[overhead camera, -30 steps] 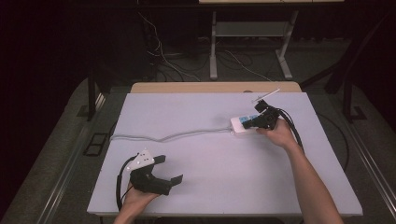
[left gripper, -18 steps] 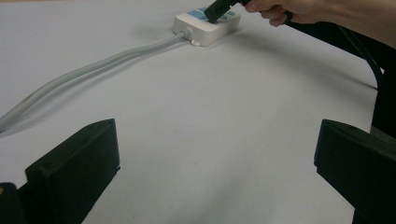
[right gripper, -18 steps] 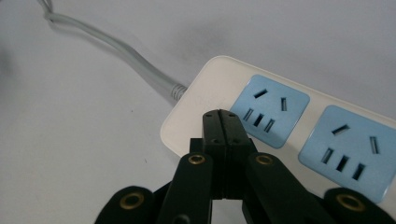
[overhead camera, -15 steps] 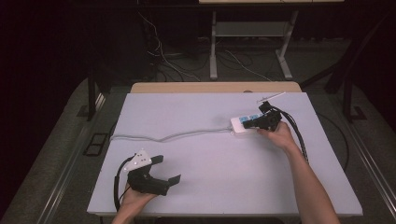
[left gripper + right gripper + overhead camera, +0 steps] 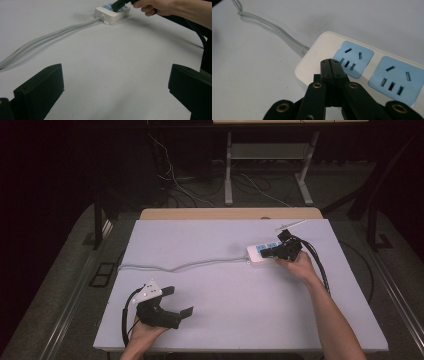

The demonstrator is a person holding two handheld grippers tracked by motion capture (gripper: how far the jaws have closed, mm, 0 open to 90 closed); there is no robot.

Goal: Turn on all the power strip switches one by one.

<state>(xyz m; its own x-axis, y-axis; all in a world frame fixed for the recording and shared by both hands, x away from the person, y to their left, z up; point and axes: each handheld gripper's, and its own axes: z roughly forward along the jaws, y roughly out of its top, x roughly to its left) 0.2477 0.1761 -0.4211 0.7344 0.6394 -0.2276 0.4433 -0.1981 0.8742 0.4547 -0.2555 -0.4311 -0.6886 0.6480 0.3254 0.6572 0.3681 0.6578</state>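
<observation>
Surface: white table (image 5: 240, 285), dark room.
High view: power strip (image 5: 261, 252) far-right on table; right gripper (image 5: 276, 251) tips over it; left gripper (image 5: 177, 301) well apart, near-left.
Left gripper view: jaws wide apart, empty; strip far ahead.
Right gripper view: jaws pressed together, holding nothing, above strip's cable (image 5: 274, 30) end.

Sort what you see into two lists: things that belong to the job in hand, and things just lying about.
In the job:
power strip
its grey cord
right gripper, jaws closed

Lying about:
left gripper, open
desk legs
floor cables
</observation>
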